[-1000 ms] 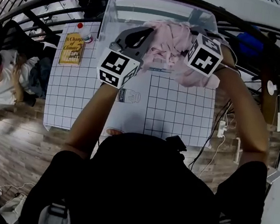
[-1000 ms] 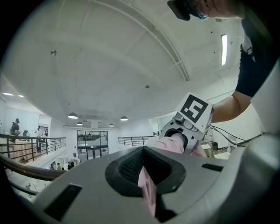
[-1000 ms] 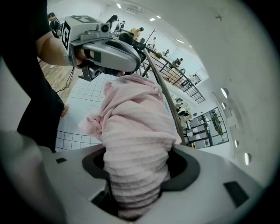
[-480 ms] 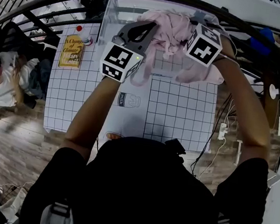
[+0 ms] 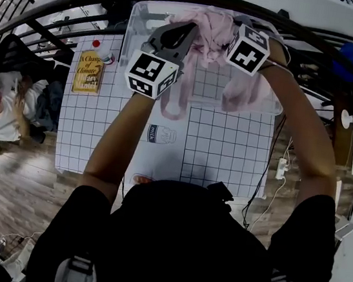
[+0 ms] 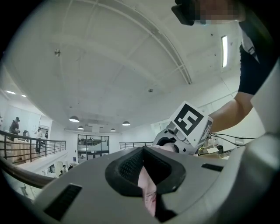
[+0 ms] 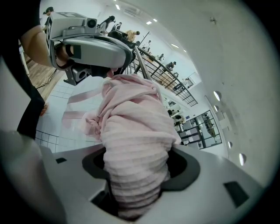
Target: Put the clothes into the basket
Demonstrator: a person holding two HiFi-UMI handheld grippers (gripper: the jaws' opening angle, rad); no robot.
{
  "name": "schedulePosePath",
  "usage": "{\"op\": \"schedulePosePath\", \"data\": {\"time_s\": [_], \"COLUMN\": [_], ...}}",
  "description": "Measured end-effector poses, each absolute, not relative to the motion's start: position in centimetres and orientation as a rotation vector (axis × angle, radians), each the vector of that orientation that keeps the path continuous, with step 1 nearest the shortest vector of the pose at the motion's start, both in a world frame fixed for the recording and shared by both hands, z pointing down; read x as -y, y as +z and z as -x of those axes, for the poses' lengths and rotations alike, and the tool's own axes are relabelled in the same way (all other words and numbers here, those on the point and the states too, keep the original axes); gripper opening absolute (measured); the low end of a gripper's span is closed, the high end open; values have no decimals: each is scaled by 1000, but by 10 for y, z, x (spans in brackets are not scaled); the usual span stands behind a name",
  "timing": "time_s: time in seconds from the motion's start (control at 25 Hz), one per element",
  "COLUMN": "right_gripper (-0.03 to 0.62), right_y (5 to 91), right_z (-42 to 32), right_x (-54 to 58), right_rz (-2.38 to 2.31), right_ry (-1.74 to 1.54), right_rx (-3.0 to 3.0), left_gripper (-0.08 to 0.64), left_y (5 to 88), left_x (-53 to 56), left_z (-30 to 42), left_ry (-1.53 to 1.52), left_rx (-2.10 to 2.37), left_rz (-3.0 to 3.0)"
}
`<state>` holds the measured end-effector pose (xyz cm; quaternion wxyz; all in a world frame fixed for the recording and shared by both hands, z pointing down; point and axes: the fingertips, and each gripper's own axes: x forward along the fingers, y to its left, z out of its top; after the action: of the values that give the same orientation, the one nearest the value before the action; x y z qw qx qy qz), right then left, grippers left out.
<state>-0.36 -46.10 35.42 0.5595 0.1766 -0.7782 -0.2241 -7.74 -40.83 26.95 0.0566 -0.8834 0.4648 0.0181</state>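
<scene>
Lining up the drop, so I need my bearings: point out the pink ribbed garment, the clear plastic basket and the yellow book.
pink ribbed garment [image 5: 212, 33], head view, bunched upper folds.
clear plastic basket [image 5: 132, 33], head view, its left wall.
yellow book [image 5: 90, 71], head view, middle of its cover.

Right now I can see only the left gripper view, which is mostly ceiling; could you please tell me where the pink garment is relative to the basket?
Observer: From the head view, the pink garment is held up over the clear basket at the table's far edge.
Operator: Thank you. Does the other side have a firm hold?
Observer: In the right gripper view, the right hand-held gripper is clamped on a thick bunched roll of the cloth.
Operator: Is anything beside the basket?
Observer: A yellow book lies on the table, left of it.
</scene>
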Motion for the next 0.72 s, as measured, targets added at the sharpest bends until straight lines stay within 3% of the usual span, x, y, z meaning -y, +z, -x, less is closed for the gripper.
{"op": "schedulePosePath", "data": {"time_s": [0.72], "right_gripper": [302], "right_y": [454], "right_z": [1], "right_x": [513], "right_rz": [-375], "right_ry": [-467], "right_rx": [1844], "left_gripper": [2], "left_y": [341], "left_x": [473], "left_z": [76], "left_ry": [-2], "left_rx": [-1338], "left_rz": [2718]}}
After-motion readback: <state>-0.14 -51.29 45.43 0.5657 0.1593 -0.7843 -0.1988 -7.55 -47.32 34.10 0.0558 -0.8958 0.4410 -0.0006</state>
